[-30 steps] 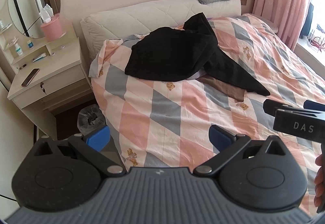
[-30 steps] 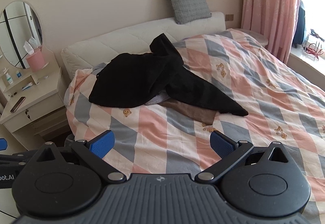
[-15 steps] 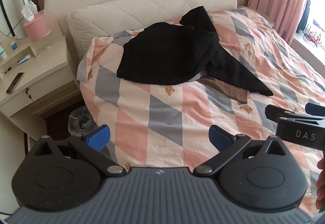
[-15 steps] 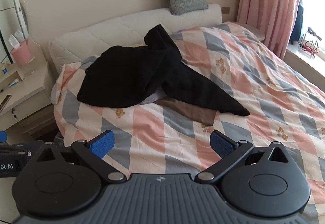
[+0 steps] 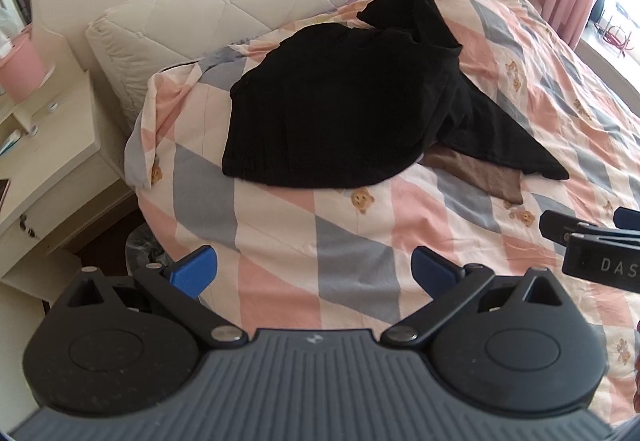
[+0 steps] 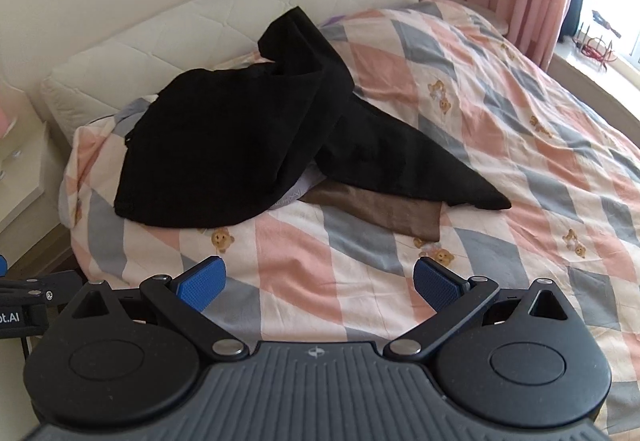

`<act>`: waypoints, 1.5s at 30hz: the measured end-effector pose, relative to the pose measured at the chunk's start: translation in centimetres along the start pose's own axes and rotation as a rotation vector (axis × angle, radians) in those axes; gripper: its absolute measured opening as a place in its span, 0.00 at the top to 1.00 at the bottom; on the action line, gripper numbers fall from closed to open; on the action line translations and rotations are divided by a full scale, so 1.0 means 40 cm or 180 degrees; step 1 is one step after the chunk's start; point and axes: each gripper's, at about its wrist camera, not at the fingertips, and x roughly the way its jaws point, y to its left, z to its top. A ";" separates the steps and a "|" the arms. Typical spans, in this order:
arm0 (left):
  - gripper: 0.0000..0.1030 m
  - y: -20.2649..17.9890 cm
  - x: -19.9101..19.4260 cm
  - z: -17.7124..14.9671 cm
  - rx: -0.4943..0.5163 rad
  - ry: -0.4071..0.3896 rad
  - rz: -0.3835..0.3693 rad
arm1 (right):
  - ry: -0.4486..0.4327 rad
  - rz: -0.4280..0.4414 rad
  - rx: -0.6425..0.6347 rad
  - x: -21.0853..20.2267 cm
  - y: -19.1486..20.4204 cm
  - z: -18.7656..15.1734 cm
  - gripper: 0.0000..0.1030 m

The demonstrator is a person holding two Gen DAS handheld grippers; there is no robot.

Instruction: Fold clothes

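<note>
As both cameras have drawn nearer, I log: black garment (image 5: 340, 113) at 12 o'clock on quilt (image 5: 360, 261), unfolded; left gripper (image 5: 314, 267) and right gripper (image 6: 318, 279) agape, empty. Approach stage.

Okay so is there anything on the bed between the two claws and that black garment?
Nothing visible. Only bare patchwork duvet lies between the open right claw and the black garment; likewise for the open left claw. A brown cloth pokes out beneath its right side.
</note>
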 end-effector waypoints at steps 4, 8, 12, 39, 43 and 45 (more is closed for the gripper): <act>0.01 0.028 0.048 0.055 0.0036 0.0036 -0.0030 | 0.0043 -0.0031 0.0015 0.050 0.038 0.046 0.00; 0.01 0.064 0.100 0.096 0.0048 0.0089 -0.0059 | 0.0098 -0.0090 -0.0015 0.099 0.074 0.083 0.00; 0.01 0.101 0.150 0.117 -0.0005 0.0202 -0.0111 | 0.0159 -0.0123 -0.0001 0.144 0.101 0.118 0.00; 0.01 0.308 0.431 0.161 -0.0082 0.0429 -0.0387 | -0.0330 0.0103 -0.1088 0.372 0.235 0.038 0.00; 0.02 0.366 0.494 0.149 -0.0569 0.0648 -0.0800 | -0.0462 0.0047 -0.1508 0.395 0.274 0.052 0.00; 0.04 0.394 0.532 0.136 -0.1020 0.0769 -0.1035 | -0.0567 -0.0016 -0.1739 0.404 0.292 0.073 0.01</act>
